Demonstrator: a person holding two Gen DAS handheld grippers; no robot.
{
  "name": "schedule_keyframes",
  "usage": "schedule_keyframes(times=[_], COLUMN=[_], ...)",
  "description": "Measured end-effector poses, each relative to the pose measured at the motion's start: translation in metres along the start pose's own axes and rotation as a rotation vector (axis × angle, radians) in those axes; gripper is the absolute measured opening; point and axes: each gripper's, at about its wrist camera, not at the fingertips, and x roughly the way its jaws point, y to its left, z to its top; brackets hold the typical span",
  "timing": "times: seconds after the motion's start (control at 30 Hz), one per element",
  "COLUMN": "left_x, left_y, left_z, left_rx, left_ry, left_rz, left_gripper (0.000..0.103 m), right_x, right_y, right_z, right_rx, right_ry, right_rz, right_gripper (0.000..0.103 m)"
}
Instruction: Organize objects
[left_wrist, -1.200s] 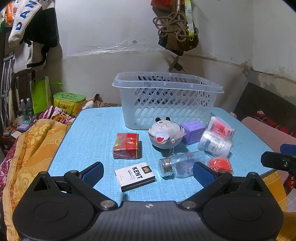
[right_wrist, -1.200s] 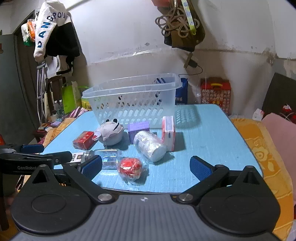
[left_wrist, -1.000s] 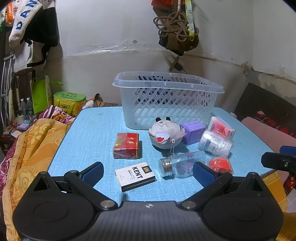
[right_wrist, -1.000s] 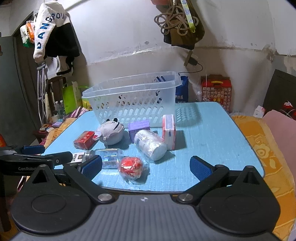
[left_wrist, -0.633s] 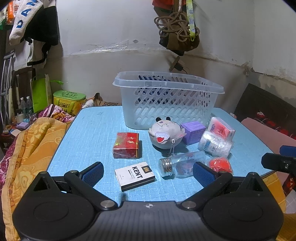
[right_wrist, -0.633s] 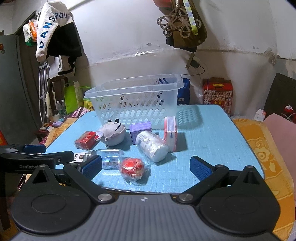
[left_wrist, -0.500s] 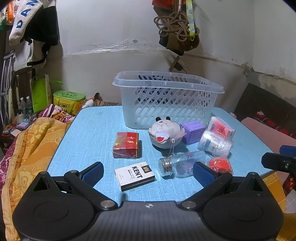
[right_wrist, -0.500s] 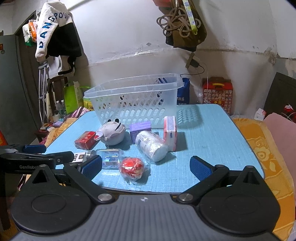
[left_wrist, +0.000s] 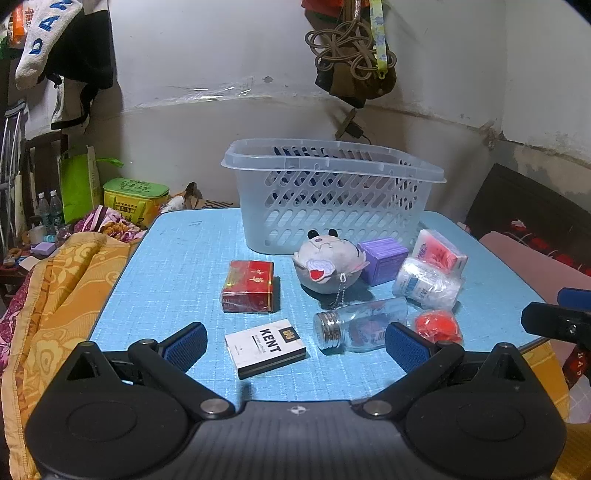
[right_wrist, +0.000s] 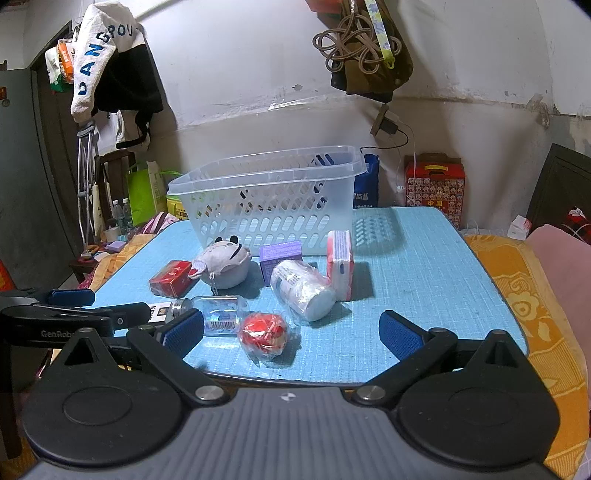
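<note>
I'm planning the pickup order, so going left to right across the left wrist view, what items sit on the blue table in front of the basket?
Red cigarette pack → white KENT pack → grey plush toy → purple box → wrapped white roll → red ball in plastic.

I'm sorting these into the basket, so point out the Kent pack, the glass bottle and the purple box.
Kent pack (left_wrist: 265, 347), left wrist view, on its white printed face.
Glass bottle (left_wrist: 364, 325), left wrist view, on its clear body.
Purple box (right_wrist: 280, 255), right wrist view, on its front face.
</note>
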Motion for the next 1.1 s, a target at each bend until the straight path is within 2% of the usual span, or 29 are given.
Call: schedule_keyframes(times=[0.5,0.8,0.93,1.0,1.1], left_x=[0.002,-0.001,0.001,-0.002,-0.008], left_y=[0.002,0.003,0.004,0.006,0.017], left_z=[-0.001,0.004,0.011,0.016,0.031], left_rx=[-0.002,0.016,0.02,0.034,0.039], left_ry=[0.015,-0.048,-0.051,-0.05,-0.079], left_rz=[0.003,-0.004,-0.076,-0.07,-0.074], left_gripper=[0.103,0.103,0.103,0.103,0.103], right_x=[0.001,-0.008,-0.011,-0.006,0.011], right_y=[-0.001,-0.004,0.0,0.003,0.002], right_z=[-0.001,-0.002,-0.001,0.003,0.014], right_rx=[0.004,-0.002,-0.061,-0.113,-0.168], right_ry=[-0.001,-0.111,-0.183,-0.169,-0.092], right_rz=[0.013,0.0,0.0,-0.021,-0.027], right_gripper=[0.103,0.103,0.103,0.103,0.103])
